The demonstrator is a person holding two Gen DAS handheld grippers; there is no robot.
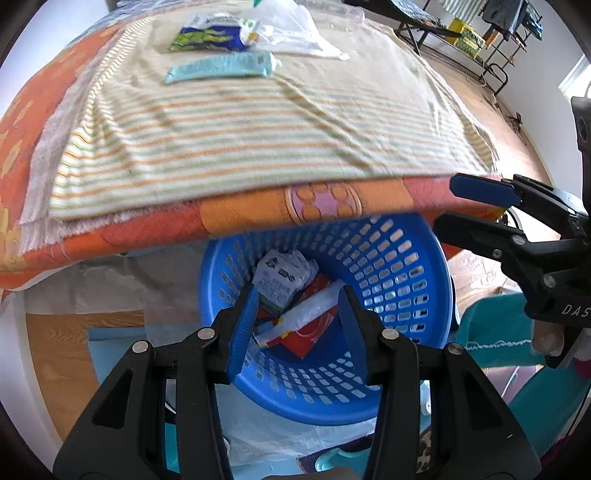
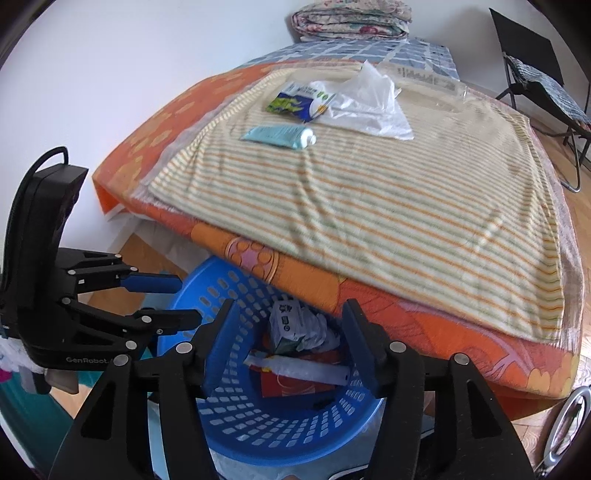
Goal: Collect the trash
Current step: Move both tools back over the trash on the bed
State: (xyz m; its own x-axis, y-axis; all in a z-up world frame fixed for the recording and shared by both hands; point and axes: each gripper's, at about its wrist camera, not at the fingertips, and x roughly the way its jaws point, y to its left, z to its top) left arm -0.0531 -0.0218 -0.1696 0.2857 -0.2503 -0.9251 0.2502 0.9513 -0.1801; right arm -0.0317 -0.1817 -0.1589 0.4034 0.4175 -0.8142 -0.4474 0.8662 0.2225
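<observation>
A blue perforated basket (image 1: 402, 258) sat on the floor at the foot of a bed, tucked partly under the overhanging orange bedspread (image 1: 236, 218). Inside it lay a crumpled white carton (image 2: 286, 319), a red packet (image 2: 295, 386) and a white plastic wrapper (image 2: 306, 369). Both grippers hovered above the basket's mouth: the left gripper (image 1: 297, 332) with its blue-padded jaws spread wide and nothing between them, the right gripper (image 2: 286, 354) likewise wide apart and empty. In the left wrist view the right gripper showed at the frame's right edge; in the right wrist view the left one showed at the left edge.

More trash lay well apart from the basket, up on a striped towel (image 2: 369, 206) spread over the bed: a light-blue tube (image 2: 277, 136) nearest, and just beyond it a blue-and-green printed package (image 2: 295, 100) beside a crumpled clear plastic bag (image 2: 369, 103). A folded quilt (image 2: 351, 18) rested at the far end against the white wall, and a black folding chair (image 2: 532, 74) stood to the right on the wooden floor.
</observation>
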